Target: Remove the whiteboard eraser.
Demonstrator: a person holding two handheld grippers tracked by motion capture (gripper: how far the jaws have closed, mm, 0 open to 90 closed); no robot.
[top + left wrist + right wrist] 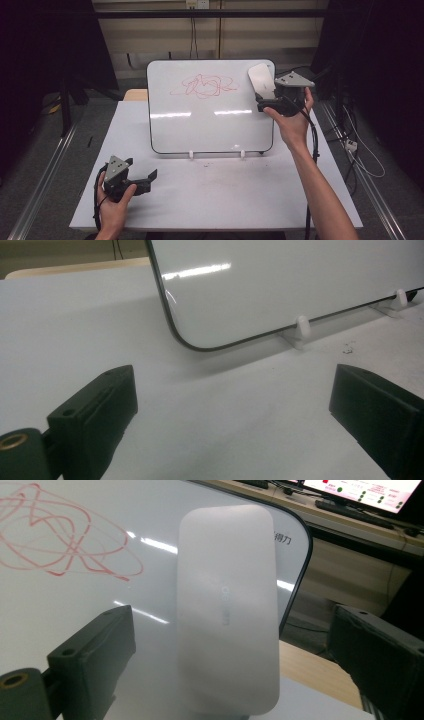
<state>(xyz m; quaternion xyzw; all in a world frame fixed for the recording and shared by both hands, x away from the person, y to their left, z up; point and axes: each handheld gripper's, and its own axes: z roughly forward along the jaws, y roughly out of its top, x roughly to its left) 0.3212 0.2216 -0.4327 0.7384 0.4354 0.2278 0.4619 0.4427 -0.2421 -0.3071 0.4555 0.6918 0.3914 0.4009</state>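
Observation:
A white rounded eraser (pixel 262 80) lies over the top right corner of an upright whiteboard (pixel 210 125) that carries a red scribble (pixel 202 86). My right gripper (pixel 263 101) is raised just below the eraser. In the right gripper view the eraser (pixel 227 580) stands between the black jaws with a gap on each side, so that gripper (pixel 230 630) is open. The scribble (pixel 60 540) lies to its left. My left gripper (pixel 142 168) rests open near the table's front left, its jaws wide apart with nothing between them (pixel 230 390).
The whiteboard (pixel 300 280) stands on two small white feet (pixel 191 154) on a white table (pixel 225 195). A wooden surface (pixel 135 94) shows behind its left edge. Cables (pixel 350 145) trail on the floor at the right. Metal rails (pixel 45 175) run along both sides of the table.

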